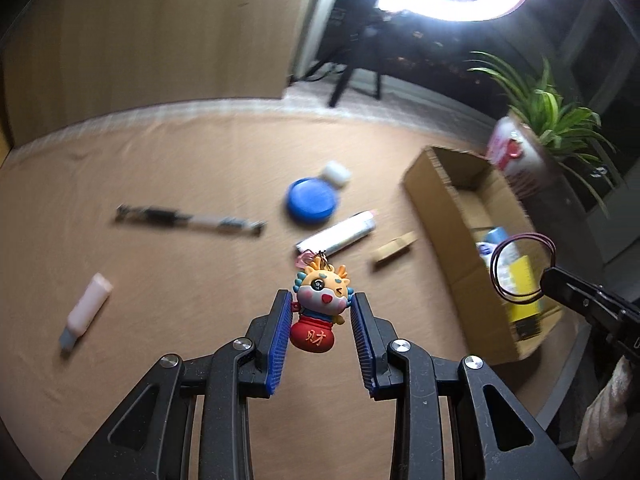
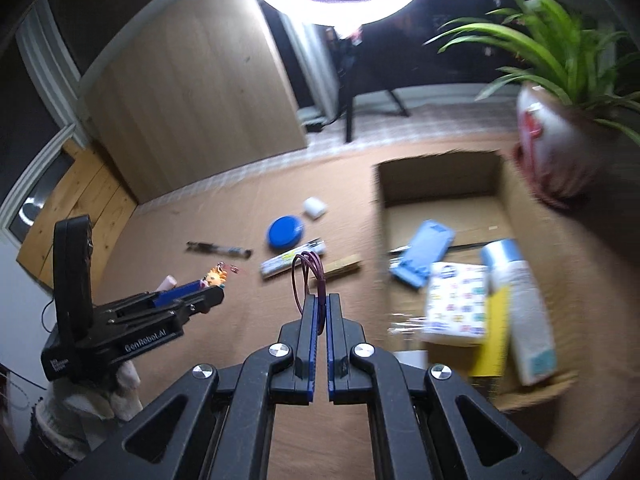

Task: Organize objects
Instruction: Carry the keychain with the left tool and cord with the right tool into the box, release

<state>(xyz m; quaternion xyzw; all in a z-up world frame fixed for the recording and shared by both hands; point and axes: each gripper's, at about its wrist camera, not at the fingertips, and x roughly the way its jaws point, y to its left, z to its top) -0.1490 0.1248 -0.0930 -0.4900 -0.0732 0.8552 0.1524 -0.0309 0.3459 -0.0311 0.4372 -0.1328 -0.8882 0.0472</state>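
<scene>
My left gripper (image 1: 320,300) is shut on a small dragon keychain toy (image 1: 320,308) with a red pouch base, held above the brown table. It also shows in the right wrist view (image 2: 214,278). My right gripper (image 2: 321,300) is shut on purple hair ties (image 2: 306,276), held in the air left of the open cardboard box (image 2: 380,200). In the left wrist view the hair ties (image 1: 520,268) hang over the box (image 1: 452,216).
On the table lie a pen (image 1: 188,220), a blue round lid (image 1: 311,199), a white small case (image 1: 337,173), a white tube (image 1: 340,234), a wooden clip (image 1: 394,250) and a pink tube (image 1: 86,312). The box holds packets and a can (image 2: 520,312). A potted plant (image 2: 560,120) stands behind it.
</scene>
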